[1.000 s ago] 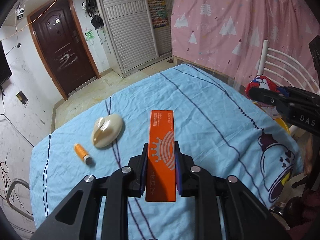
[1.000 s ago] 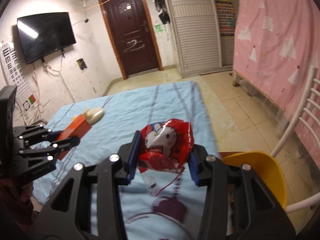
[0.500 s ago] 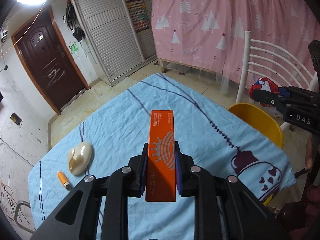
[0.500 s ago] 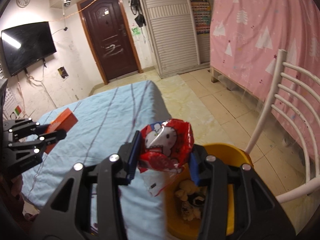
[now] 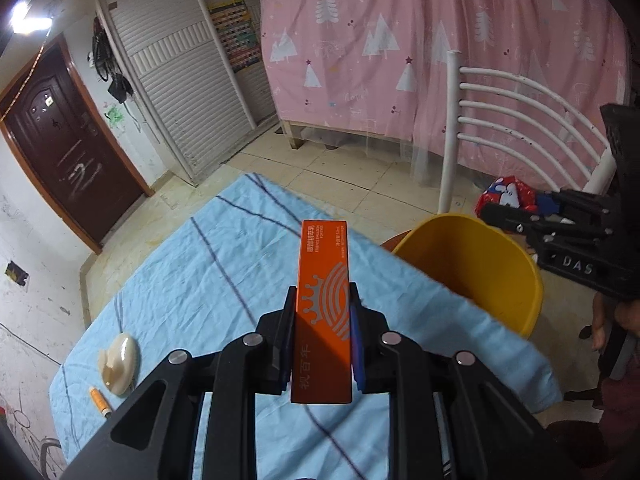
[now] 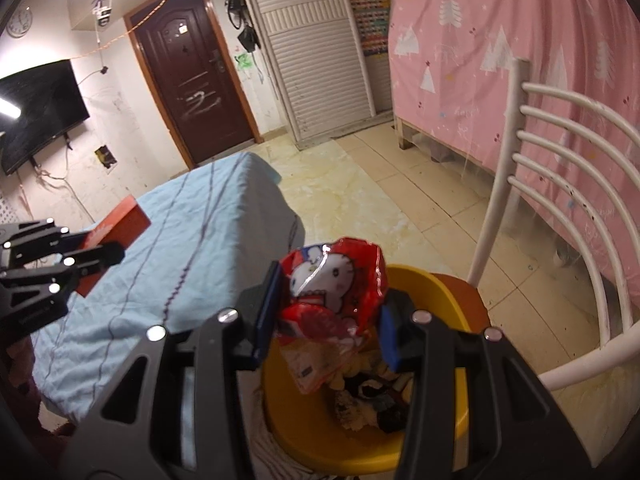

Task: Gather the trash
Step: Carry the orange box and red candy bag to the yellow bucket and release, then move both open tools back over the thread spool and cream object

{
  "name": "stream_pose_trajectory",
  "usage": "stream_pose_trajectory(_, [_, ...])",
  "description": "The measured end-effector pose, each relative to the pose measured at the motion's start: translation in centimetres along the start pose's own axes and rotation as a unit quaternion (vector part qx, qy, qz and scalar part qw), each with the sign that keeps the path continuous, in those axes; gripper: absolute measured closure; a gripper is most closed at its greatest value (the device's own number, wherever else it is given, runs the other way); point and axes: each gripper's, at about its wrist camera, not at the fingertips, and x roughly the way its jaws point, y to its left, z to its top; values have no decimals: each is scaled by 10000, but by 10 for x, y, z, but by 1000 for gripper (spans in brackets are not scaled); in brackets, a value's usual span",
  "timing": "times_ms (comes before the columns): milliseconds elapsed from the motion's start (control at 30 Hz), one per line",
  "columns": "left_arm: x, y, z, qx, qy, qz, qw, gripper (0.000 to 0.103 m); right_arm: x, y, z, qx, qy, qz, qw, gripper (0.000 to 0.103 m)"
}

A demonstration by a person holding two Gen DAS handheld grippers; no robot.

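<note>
Left hand-held gripper (image 5: 322, 334) clamped an orange carton (image 5: 325, 300), long axis pointing forward over the blue-sheeted bench (image 5: 208, 280). Right hand-held gripper (image 6: 326, 320) gripped a crumpled red snack wrapper (image 6: 334, 286) above the yellow bin (image 6: 460, 420); white chair (image 6: 560, 200) beyond.

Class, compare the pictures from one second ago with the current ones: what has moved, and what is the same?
Both grippers swung from over the table toward the yellow bin. The right gripper now holds the red wrapper above the bin; the left gripper with the orange box nears it. Both grips are unchanged, nothing released; shell dish and orange spool stayed put.
</note>
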Motion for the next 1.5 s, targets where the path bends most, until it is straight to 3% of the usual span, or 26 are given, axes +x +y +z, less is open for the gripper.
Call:
stream_pose_trajectory(133, [8,-8,14,-124,191,-542,9983,89,3,-13,-4,140,70,-23,9999,55])
stream_pose_trajectory(200, [12,-16,20,-128,238,-730,9970,89,5,-18,-4,205,91,-44,9997,47])
stream_pose_trajectory(500, [30,-54,42,20,317,-1151,9928,89,-7,-47,-1,663,-150,-124,9976,43])
stream_pose_trajectory(733, [51,-81,52,-163,560,-1788,9822,88,-25,-71,0,1182,-511,-155,9916,41])
stream_pose_trajectory(767, [54,-84,52,-211,580,-1878,9803,85,-27,-72,0,1213,-547,-166,9910,41])
stream_pose_trajectory(833, [59,-89,53,-291,648,-1987,9775,66,-30,-75,1,1260,-618,-186,9899,41])
stream_pose_trajectory(867, [62,-90,52,-352,685,-2036,9760,50,-32,-74,2,1271,-639,-182,9897,41])
stream_pose_trajectory(900, [63,-89,51,-420,699,-2094,9744,44,-33,-73,2,1270,-648,-179,9896,41])
stream_pose_trajectory(1133, [61,-65,39,-729,698,-2031,9739,43,-29,-67,7,1365,-611,137,9887,37])
stream_pose_trajectory(1500, [40,1,18,-1216,468,-1737,9761,36,-13,-10,27,925,-507,358,9938,36])
